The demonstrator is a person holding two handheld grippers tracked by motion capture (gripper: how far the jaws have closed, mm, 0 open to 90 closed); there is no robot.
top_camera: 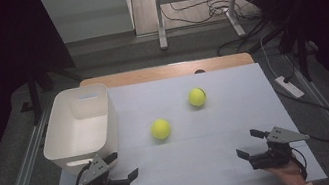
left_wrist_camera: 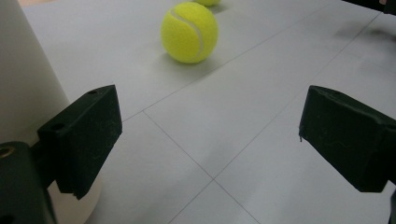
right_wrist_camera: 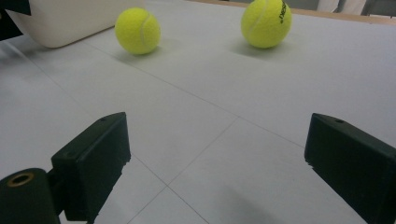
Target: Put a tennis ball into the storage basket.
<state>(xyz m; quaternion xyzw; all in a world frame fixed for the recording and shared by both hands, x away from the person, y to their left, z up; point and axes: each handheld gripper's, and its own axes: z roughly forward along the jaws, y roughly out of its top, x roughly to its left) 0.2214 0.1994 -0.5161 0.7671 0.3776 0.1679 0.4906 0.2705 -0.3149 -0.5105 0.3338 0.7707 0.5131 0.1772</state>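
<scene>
Balls: near ball (top_camera: 160,128) mid-table, just right of bin (top_camera: 59,140); far ball (top_camera: 197,97) beyond it, apart. Left gripper (top_camera: 123,166) and right gripper (top_camera: 246,143) both spread wide, empty, low at near edge. Likely next: left takes near ball; centre jaws on its widest part, close gently so it won't roll.
</scene>
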